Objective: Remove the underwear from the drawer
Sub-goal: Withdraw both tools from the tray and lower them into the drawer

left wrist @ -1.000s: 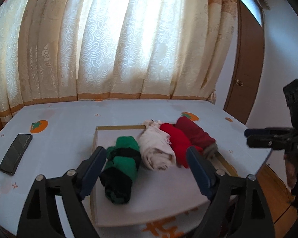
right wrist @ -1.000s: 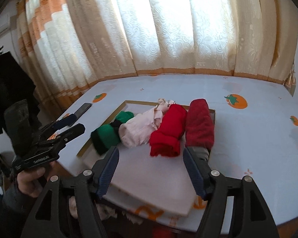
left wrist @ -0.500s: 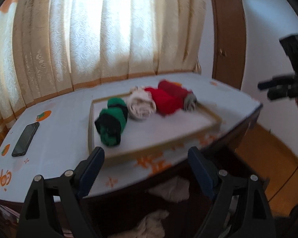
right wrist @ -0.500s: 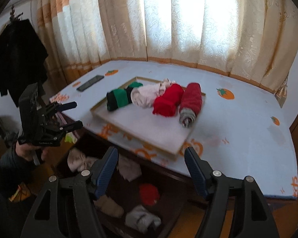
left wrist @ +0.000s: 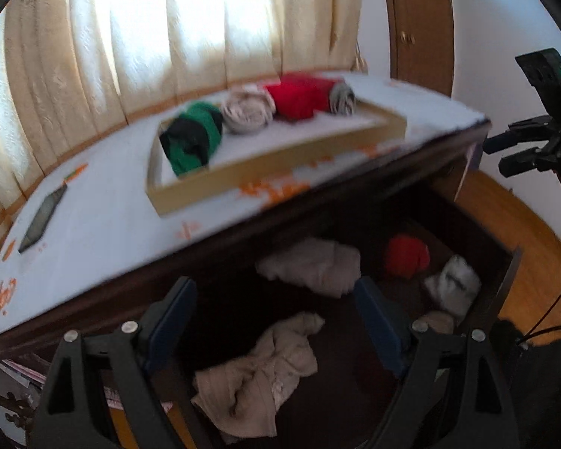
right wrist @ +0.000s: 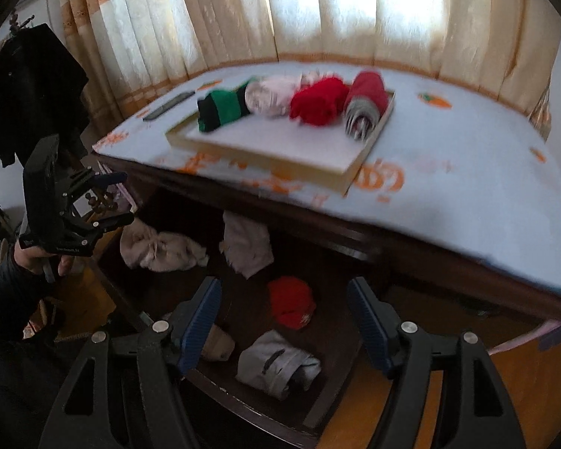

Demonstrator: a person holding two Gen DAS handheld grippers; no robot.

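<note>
Basically both grippers, left gripper [left wrist: 275,321] & right gripper [right wrist: 284,321], hung wide open, empty, above drawer [right wrist: 243,393]; best approach: drop straight onto the red underwear [right wrist: 291,301], pinch mid-bunch.

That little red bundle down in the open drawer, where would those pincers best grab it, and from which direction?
Probably from straight above. The red bundle lies as a rounded mound on the drawer floor, apart from the other clothes, so its raised middle is the part to pinch. The right gripper, jaws open, is already nearly over it.
</note>
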